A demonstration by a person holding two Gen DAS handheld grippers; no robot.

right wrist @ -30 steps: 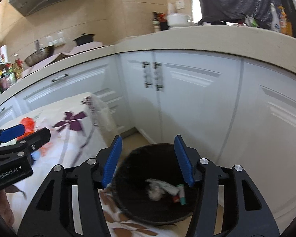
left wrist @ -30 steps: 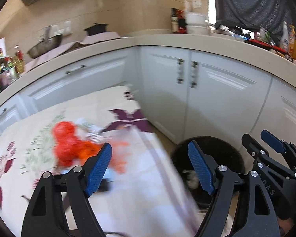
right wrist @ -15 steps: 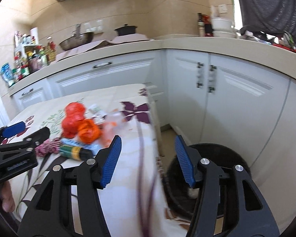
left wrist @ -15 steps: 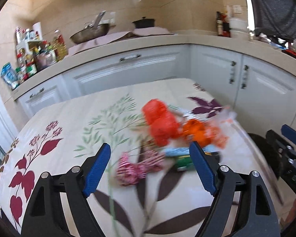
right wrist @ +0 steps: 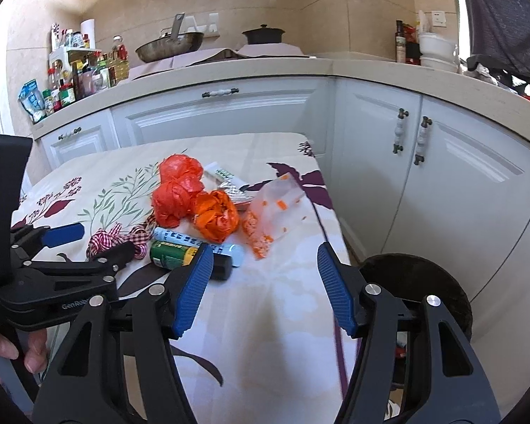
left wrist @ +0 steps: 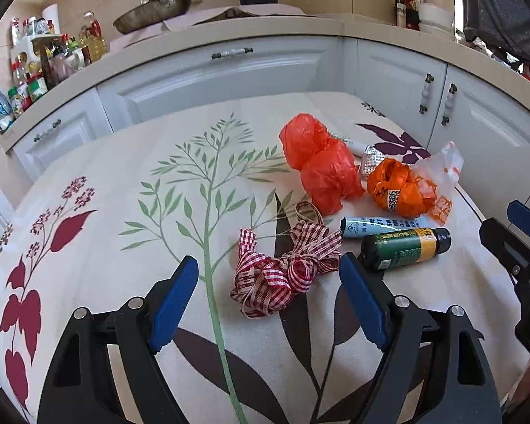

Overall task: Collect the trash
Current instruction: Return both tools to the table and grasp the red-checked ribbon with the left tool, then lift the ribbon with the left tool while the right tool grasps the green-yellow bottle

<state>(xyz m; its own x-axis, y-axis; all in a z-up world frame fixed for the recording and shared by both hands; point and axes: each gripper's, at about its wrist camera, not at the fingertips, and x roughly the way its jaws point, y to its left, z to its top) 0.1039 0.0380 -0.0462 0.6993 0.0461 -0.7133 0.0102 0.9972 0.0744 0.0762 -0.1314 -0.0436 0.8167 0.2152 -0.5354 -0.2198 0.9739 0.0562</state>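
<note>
The left hand-held gripper (left wrist: 268,295) is released and holds nothing; a red-and-white checked ribbon (left wrist: 286,274) lies on the desk with the flowered cloth (left wrist: 123,183) just ahead, between its blue fingers. Right of it lie a dark green bottle with a yellow label (left wrist: 404,247) and a light blue tube (left wrist: 367,227); beyond are a crumpled red plastic bag (left wrist: 318,162) and an orange wrapper (left wrist: 399,187).

The right hand-held gripper (right wrist: 265,288) is also released and empty, over bare cloth. Only its view shows the black round trash bin (right wrist: 424,279) — on the floor, right of its fingers.
</note>
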